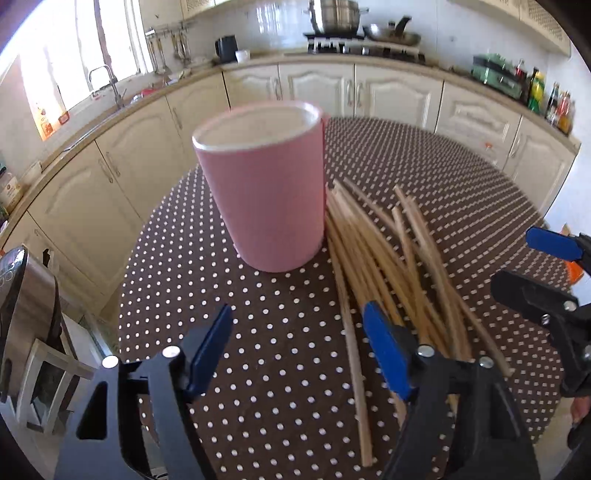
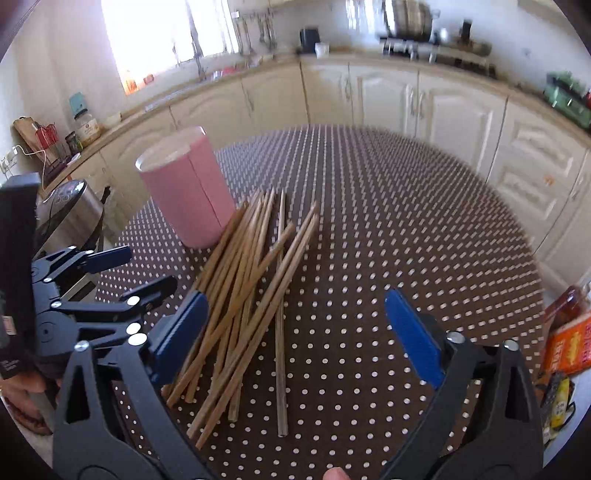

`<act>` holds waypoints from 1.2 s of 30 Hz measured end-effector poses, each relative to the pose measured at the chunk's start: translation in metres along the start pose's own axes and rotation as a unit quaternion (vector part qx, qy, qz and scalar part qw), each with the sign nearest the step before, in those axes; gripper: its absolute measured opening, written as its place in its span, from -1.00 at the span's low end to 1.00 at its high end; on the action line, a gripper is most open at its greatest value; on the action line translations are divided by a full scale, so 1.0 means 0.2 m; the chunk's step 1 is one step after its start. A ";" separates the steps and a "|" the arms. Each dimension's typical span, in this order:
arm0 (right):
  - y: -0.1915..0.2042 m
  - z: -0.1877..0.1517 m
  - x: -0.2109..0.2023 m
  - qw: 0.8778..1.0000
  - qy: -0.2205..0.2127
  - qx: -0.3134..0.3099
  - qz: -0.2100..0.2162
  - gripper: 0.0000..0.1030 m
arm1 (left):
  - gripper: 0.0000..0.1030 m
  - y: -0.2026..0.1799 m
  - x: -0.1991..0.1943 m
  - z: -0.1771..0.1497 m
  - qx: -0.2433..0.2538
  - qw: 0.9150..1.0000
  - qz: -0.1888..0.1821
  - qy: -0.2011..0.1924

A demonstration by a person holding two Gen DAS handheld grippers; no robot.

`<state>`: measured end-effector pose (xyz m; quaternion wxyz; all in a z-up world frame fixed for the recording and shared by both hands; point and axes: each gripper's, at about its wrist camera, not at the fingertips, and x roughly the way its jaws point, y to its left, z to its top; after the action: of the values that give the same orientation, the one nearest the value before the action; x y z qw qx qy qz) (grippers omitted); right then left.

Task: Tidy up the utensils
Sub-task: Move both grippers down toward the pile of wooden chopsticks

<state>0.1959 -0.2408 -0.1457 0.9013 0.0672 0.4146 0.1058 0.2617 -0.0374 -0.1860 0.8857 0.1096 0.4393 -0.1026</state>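
A tall pink cup [image 1: 262, 192] stands upright on the brown polka-dot table [image 1: 461, 177]. Right of its base lies a loose pile of wooden chopsticks [image 1: 391, 258], fanned out and crossing each other. My left gripper [image 1: 297, 310] hovers open in front of the cup, its right finger over the near ends of the pile, nothing between its pads. In the right wrist view the cup [image 2: 184, 195] is at far left and the chopsticks [image 2: 251, 291] lie just ahead. My right gripper [image 2: 295, 295] is open above the pile's right side, holding nothing. The left gripper [image 2: 147, 267] shows beside it.
A steel rice cooker [image 2: 70, 210] sits off the table's left edge. Orange packets [image 2: 569, 347] lie at the table's right edge. Cream cabinets [image 1: 399, 92] and a counter with a stove and pots [image 1: 336, 18] ring the room. A hand shows at the lower left.
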 end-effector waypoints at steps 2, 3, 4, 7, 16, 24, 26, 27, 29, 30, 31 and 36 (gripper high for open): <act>-0.03 0.01 0.05 1.000 0.020 0.003 0.006 0.73 | 0.38 0.01 0.06 0.01 0.002 1.000 0.004 0.017; -0.04 0.02 0.08 1.000 0.028 0.003 0.007 0.72 | 0.38 0.01 0.08 0.02 0.003 1.000 0.010 0.022; -0.05 0.02 0.09 0.999 0.036 0.004 0.008 0.67 | 0.38 0.01 0.09 0.02 0.005 1.000 0.011 0.025; -0.08 0.02 0.14 0.998 0.060 0.004 0.014 0.57 | 0.38 0.00 0.12 0.04 0.009 1.000 0.004 0.029; -0.03 0.02 0.24 0.992 0.115 -0.046 0.015 0.20 | 0.38 -0.05 0.19 0.10 0.027 0.999 0.012 0.042; 0.05 0.10 0.33 0.987 0.143 -0.080 0.007 0.12 | 0.28 0.03 0.24 0.16 0.007 0.998 -0.013 0.053; 0.06 0.11 0.33 0.984 0.152 -0.088 0.010 0.06 | 0.06 0.03 0.25 0.19 0.007 0.998 -0.031 0.056; 0.07 0.11 0.32 0.983 0.156 -0.092 0.014 0.05 | -0.09 0.02 0.25 0.21 0.008 0.997 -0.038 0.059; 0.06 0.08 0.30 0.983 0.162 -0.087 0.028 0.03 | -0.23 0.02 0.25 0.23 0.009 0.997 -0.048 0.060; 0.07 0.07 0.29 0.982 0.165 -0.090 0.030 0.02 | -0.29 0.02 0.25 0.23 0.008 0.997 -0.052 0.059; 0.07 0.06 0.29 0.981 0.165 -0.094 0.030 0.01 | -0.31 0.00 0.26 0.23 0.007 0.997 -0.050 0.059; 0.04 0.04 0.22 0.981 0.166 -0.097 0.032 -0.10 | -0.47 0.01 0.27 0.24 -0.004 0.997 -0.049 0.060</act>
<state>0.2292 -0.2221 -0.1720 0.8182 -0.0258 0.5443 0.1835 0.3304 -0.0540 -0.2020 0.8520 0.0903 0.4971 -0.1372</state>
